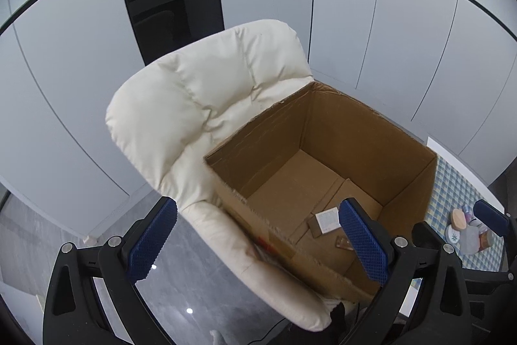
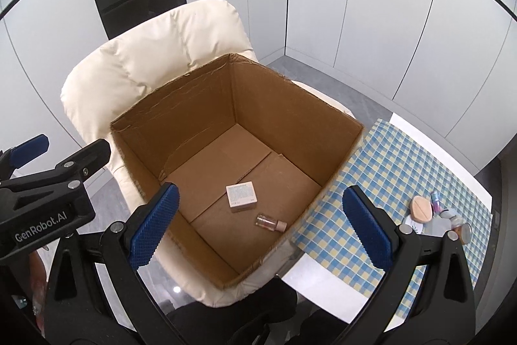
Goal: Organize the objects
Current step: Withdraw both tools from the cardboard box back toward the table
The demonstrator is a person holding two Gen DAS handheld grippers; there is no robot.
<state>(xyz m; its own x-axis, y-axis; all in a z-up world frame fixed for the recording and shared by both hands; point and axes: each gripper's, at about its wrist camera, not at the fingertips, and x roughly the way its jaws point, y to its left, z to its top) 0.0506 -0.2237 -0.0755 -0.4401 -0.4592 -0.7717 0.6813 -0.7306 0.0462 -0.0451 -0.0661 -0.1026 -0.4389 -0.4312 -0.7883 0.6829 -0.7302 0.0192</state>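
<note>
Both hand-held grippers (image 1: 258,235) (image 2: 260,225) hung released, empty; the small clear glass bottle (image 2: 270,222) looked light, fragile, best gripped mid-body.

Left hand-held gripper (image 1: 258,240) and right hand-held gripper (image 2: 261,227) both gape wide, empty.

A home room: cream padded chair (image 2: 155,60), checked tablecloth (image 2: 404,170) (toiletries on it), grey cupboard panels (image 2: 355,5).

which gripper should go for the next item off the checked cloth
Probably the right gripper: open, empty, and nearer the remaining items on the checked cloth. The left gripper is farther away.
</note>
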